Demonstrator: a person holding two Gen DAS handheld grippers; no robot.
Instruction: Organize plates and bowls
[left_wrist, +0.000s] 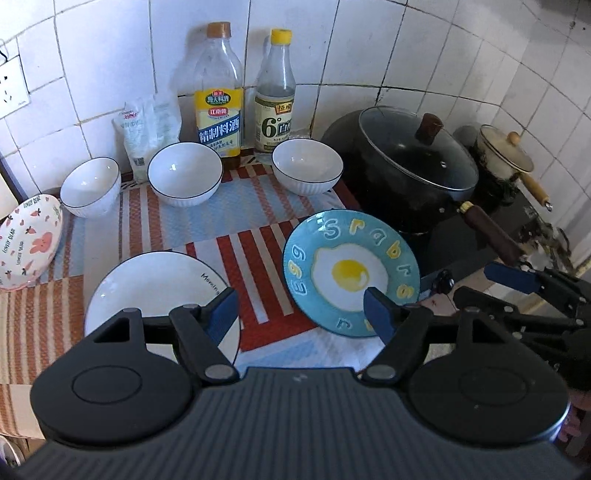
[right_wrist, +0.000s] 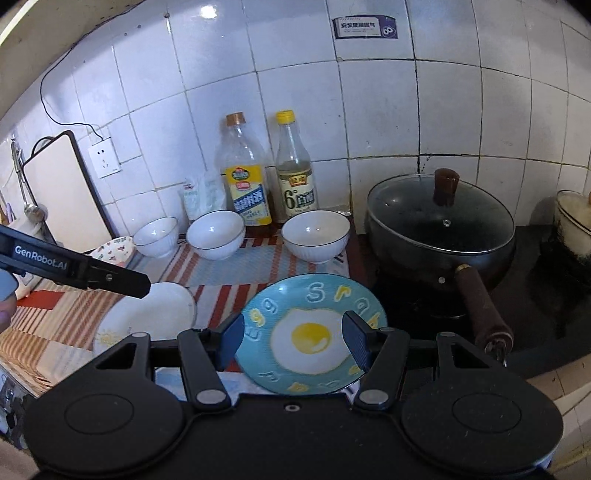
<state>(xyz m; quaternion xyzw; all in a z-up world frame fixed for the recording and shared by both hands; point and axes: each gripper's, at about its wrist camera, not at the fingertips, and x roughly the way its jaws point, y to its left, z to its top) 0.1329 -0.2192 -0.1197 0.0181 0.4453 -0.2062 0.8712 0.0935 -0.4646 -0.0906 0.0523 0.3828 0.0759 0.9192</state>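
A blue egg-pattern plate (left_wrist: 351, 271) (right_wrist: 312, 334) lies on the striped mat near the stove. A white plate (left_wrist: 155, 291) (right_wrist: 155, 314) lies to its left. Three white bowls (left_wrist: 184, 173) (right_wrist: 216, 234) stand in a row at the back, and a pink bunny plate (left_wrist: 27, 243) (right_wrist: 112, 251) leans at the far left. My left gripper (left_wrist: 301, 314) is open and empty, hovering between the two plates. My right gripper (right_wrist: 293, 341) is open and empty above the blue plate, its fingers either side of the egg; it also shows in the left wrist view (left_wrist: 517, 277).
Two bottles (left_wrist: 219, 92) (left_wrist: 275, 96) and a white bag (left_wrist: 147, 136) stand against the tiled wall. A lidded black wok (left_wrist: 413, 166) (right_wrist: 439, 229) with a long handle sits on the stove at right, a small cream pot (left_wrist: 506, 155) behind it. A cutting board (right_wrist: 62, 192) leans at left.
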